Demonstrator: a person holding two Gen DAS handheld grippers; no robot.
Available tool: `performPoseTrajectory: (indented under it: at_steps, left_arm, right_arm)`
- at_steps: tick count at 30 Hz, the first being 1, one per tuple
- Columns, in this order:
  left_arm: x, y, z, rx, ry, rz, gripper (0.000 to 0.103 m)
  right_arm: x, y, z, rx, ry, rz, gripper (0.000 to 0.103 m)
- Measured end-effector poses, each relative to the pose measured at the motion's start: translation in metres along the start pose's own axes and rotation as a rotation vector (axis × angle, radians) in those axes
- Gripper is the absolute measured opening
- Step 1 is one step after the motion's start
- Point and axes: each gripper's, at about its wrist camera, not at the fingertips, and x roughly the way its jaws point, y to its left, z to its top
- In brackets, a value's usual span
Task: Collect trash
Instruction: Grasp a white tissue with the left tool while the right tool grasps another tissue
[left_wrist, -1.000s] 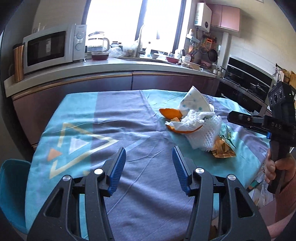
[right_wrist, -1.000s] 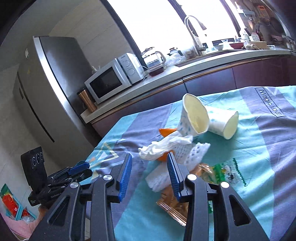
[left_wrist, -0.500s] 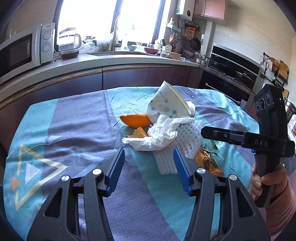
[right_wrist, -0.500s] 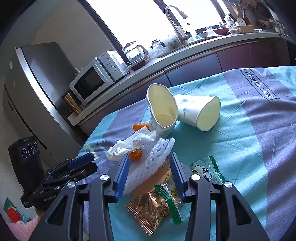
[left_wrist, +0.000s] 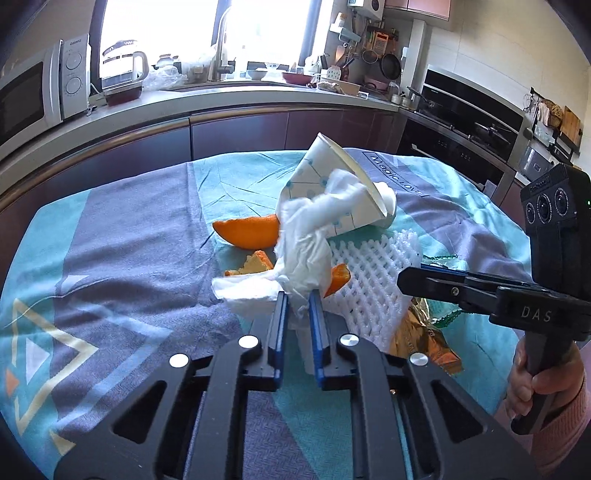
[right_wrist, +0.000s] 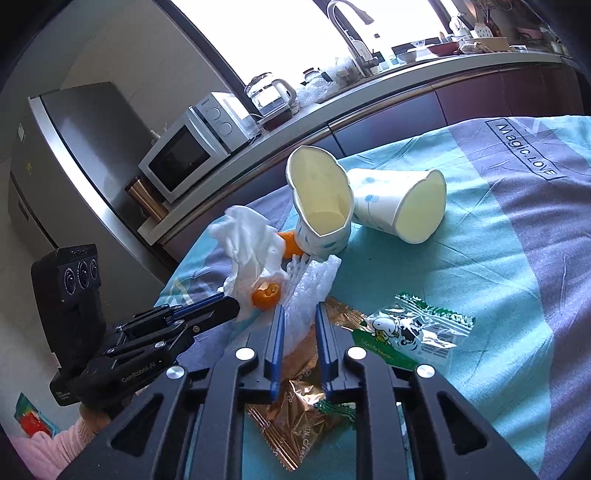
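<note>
Your left gripper (left_wrist: 298, 306) is closing on the crumpled tissue (left_wrist: 306, 236); your right gripper (right_wrist: 298, 325) is closing on the white foam net (right_wrist: 310, 280), mid-table. Lift carelessly and the orange peel (right_wrist: 266, 293) tucked between them may drop, or the leaning paper cup (left_wrist: 332, 192) topple.

Ahead of me a white microwave (left_wrist: 35, 85) sat on the far counter (left_wrist: 229, 99), a glass kettle (left_wrist: 123, 70) just beside it and a tall tap (left_wrist: 221, 44) under the bright window. A steel fridge (right_wrist: 70, 155) stood past the microwave, a copper-coloured canister (right_wrist: 146, 197) between them. A black oven (left_wrist: 469, 122) filled the right wall.
</note>
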Motion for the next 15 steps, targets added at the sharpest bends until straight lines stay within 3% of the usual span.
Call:
performPoseTrajectory:
  at_steps: [15]
  left_arm:
    - [-0.052,0.027,-0.01,-0.064,-0.086,0.023,0.007]
  right_arm:
    - [-0.035,0.017,0.007,-0.036,-0.09,0.051,0.01]
